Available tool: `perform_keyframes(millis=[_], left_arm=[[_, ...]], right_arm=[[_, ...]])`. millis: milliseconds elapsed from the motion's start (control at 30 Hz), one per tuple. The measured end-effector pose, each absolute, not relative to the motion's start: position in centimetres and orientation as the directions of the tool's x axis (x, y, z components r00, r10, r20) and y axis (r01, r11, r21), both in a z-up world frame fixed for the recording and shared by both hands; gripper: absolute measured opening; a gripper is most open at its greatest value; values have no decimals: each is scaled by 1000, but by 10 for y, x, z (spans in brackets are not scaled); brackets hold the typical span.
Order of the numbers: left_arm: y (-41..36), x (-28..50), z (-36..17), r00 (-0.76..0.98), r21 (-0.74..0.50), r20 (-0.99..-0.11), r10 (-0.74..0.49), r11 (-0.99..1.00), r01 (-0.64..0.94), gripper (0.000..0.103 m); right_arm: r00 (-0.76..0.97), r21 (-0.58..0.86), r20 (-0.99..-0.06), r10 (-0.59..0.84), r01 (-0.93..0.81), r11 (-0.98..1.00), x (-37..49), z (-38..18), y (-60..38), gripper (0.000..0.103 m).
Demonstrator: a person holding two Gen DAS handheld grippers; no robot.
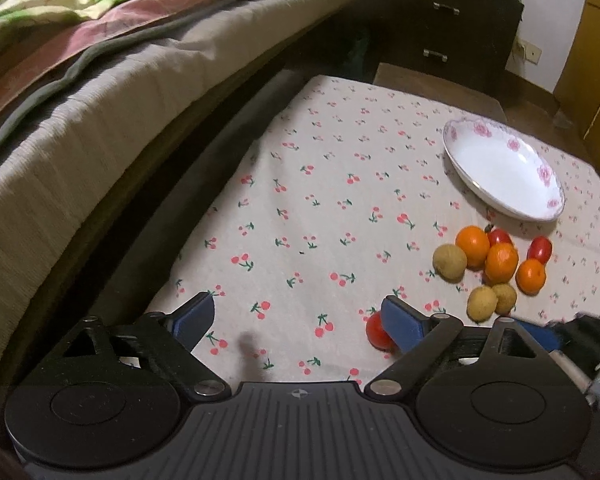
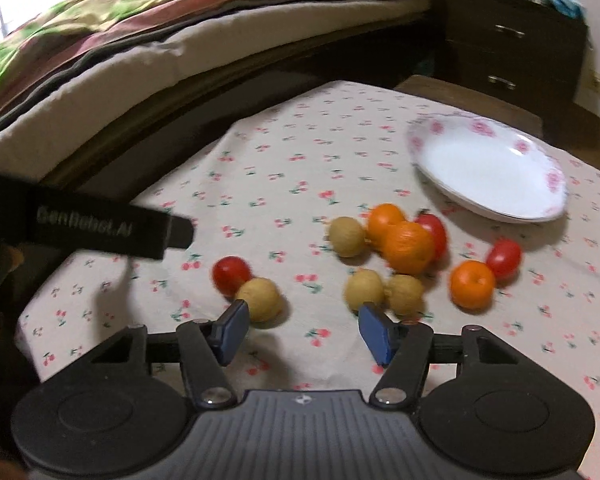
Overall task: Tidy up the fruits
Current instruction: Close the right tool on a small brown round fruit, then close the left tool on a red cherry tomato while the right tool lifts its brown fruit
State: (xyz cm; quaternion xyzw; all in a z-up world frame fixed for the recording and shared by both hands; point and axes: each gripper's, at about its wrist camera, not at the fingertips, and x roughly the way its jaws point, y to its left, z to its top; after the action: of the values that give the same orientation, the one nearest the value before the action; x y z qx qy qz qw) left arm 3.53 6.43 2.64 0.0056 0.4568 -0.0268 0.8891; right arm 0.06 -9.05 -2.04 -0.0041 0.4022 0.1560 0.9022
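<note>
Ten fruits (image 2: 407,246) lie loose beside the empty plate (image 2: 488,168); both grippers, left (image 1: 300,320) and right (image 2: 300,330), gape empty; centre the right over one longan (image 2: 260,299), then pinch gently.

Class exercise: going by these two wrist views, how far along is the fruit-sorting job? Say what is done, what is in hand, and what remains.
Done: nothing yet; the plate holds no fruit.
In hand: nothing; the left tongs and right tongs are open, the right ones hovering near a yellow-brown fruit.
Left: all the fruit lies on the cherry-print cloth, including the oranges and the cherry tomatoes.
</note>
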Motion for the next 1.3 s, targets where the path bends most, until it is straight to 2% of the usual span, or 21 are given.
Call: perform_keyframes(millis=[167, 367, 467, 800, 900, 1000, 1100, 1300], left_arm=[[66, 36, 28, 580, -46, -812, -69, 997, 54, 96], [68, 38, 26, 573, -53, -816, -71, 997, 49, 96], [69, 39, 25, 571, -60, -818, -73, 997, 42, 96], [67, 40, 16, 555, -57, -828, -74, 997, 48, 96], [57, 40, 8, 545, -34, -835, -78, 995, 90, 92], [42, 37, 2, 554, 39, -831, -48, 989, 145, 87], [30, 32, 0, 576, 76, -816, -48, 979, 190, 88], [21, 33, -4, 575, 67, -815, -66, 976, 207, 89]], right_arm=[[605, 106, -735, 306, -343, 933, 8, -25, -74, 54], [568, 107, -757, 323, -379, 919, 22, -33, -63, 40], [579, 88, -752, 315, -385, 919, 23, -33, -60, 30], [568, 111, -756, 325, -379, 919, 15, -24, -81, 30], [563, 112, -764, 316, -367, 924, 2, -17, -101, 30], [566, 108, -770, 294, -339, 935, -8, -13, -119, 30], [572, 116, -770, 283, -310, 944, -16, -11, -133, 30], [574, 136, -769, 281, -283, 949, -25, -12, -147, 30]])
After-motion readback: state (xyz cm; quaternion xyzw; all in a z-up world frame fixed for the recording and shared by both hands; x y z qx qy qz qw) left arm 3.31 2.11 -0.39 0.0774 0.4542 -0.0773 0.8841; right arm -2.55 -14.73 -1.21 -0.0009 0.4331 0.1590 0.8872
